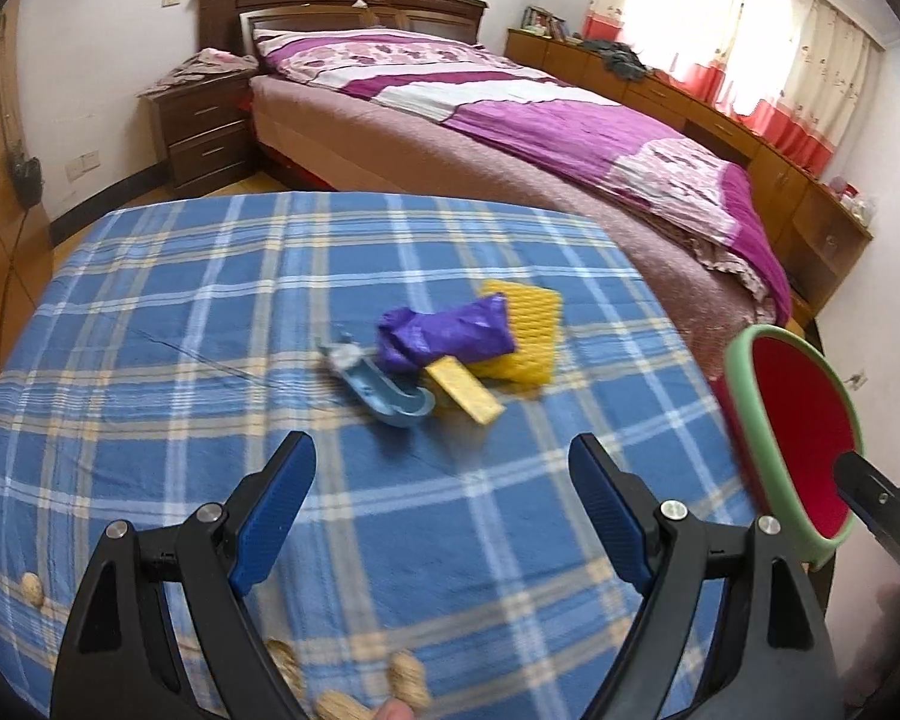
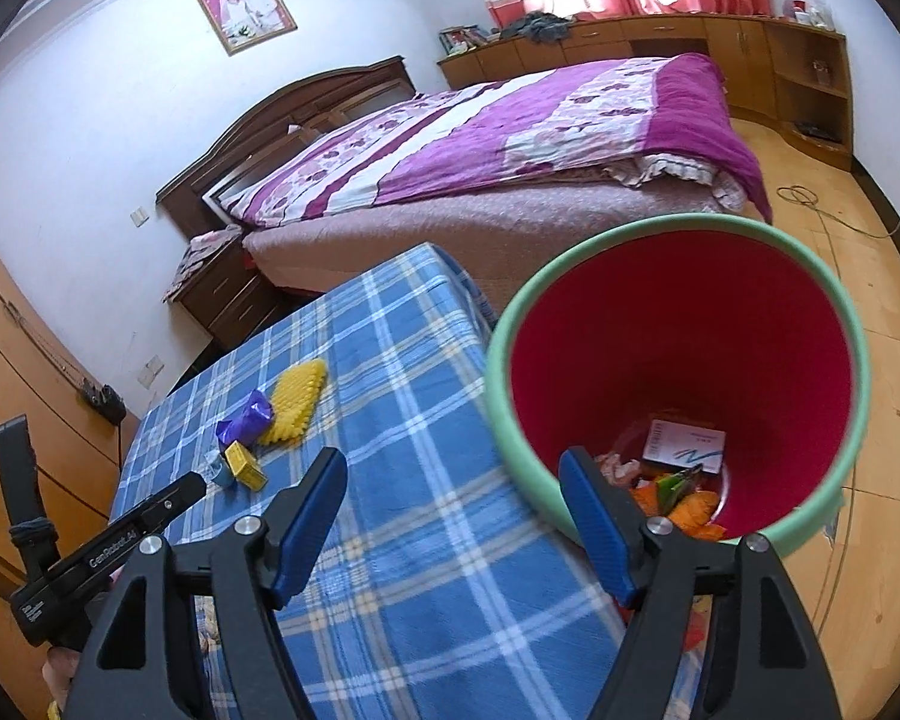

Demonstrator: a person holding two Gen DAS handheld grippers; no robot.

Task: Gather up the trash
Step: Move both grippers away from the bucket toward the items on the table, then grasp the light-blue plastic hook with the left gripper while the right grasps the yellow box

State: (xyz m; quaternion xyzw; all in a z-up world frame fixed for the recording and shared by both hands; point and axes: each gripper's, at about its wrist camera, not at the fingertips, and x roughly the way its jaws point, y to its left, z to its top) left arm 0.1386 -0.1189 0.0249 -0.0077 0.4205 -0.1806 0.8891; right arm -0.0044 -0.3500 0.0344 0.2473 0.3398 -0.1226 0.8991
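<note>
— Behind the bench stood a bed under a purple quilt, with a wooden nightstand by its head and low cabinets below the curtained window. What lay on the bench?

— A blue plaid cloth covered the bench, and near its middle sat a small heap of trash: a purple wrapper resting on a yellow foam net, a small yellow box touching them, and a blue plastic piece just beside the box. Peanuts lay at the near edge.

— And the tongs?

— The left tongs hovered above the cloth short of the heap, jaws wide apart, holding nothing. The right tongs were also spread apart and empty, one finger in front of the bin's near rim; contact could not be judged.

— Where was the bin?

— The bin, green outside and red inside, stood off the bench's right side, over the wooden floor. At its bottom lay a white card and some orange scraps.
</note>
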